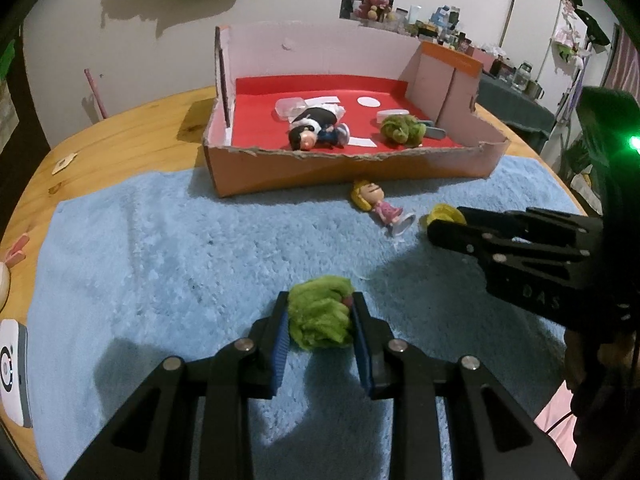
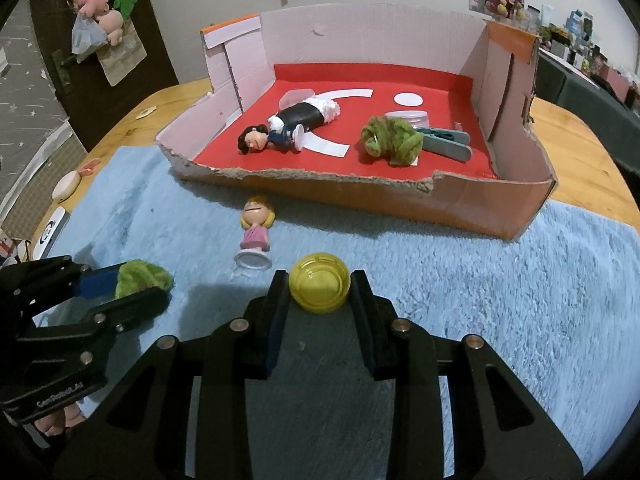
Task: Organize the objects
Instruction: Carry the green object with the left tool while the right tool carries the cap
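My left gripper (image 1: 320,316) is shut on a fuzzy green scrunchie (image 1: 320,318), just above the blue towel (image 1: 180,248); it also shows in the right wrist view (image 2: 142,278). My right gripper (image 2: 319,286) is shut on a round yellow lid (image 2: 319,282), also seen in the left wrist view (image 1: 442,214). A blonde doll in pink (image 2: 256,232) lies on the towel in front of the cardboard box (image 2: 400,196). Inside the box lie a dark-haired doll (image 2: 288,126), a second green scrunchie (image 2: 390,140) and a grey clip (image 2: 448,142).
The box has a red floor (image 2: 440,88) with white paper pieces and a clear lid (image 2: 408,116). A white device (image 1: 12,368) and a small rabbit toy (image 2: 70,184) sit at the towel's left edge. The wooden table (image 1: 132,128) extends beyond.
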Demonstrator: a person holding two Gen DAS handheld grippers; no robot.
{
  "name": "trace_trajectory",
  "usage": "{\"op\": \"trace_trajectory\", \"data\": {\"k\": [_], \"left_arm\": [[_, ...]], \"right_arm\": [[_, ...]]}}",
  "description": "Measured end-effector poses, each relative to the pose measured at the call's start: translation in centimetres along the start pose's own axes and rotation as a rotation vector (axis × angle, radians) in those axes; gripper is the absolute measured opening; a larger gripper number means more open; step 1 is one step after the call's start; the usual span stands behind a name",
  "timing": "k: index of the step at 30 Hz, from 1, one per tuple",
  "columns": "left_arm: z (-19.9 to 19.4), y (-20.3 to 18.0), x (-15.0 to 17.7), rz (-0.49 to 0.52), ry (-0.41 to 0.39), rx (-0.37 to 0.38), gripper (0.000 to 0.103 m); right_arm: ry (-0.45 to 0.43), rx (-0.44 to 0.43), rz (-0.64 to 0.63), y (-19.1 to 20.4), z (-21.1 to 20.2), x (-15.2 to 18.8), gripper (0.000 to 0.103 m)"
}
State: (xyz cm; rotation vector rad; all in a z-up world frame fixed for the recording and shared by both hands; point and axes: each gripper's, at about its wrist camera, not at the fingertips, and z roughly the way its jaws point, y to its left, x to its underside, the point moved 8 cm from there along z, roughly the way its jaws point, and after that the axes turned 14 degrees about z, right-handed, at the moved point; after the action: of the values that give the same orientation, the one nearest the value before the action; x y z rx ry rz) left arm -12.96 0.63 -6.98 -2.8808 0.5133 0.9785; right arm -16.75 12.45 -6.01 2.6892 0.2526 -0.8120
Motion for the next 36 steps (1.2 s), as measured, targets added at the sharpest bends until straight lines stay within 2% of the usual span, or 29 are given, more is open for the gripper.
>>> {"op": "trace_trajectory", "data": {"k": [11, 36], "left_arm": [[0.4, 0.8, -0.6, -0.022, 0.008, 0.011, 0.03], [-0.5, 1.4, -3.3, -0.016, -0.032, 0.002, 0.03]], "right_arm": [[0.011, -0.012, -0.008, 0.4, -0.5, 0.6, 0.03], [-0.022, -0.034, -0.035, 1.4, -2.6, 0.0, 0.03]]}}
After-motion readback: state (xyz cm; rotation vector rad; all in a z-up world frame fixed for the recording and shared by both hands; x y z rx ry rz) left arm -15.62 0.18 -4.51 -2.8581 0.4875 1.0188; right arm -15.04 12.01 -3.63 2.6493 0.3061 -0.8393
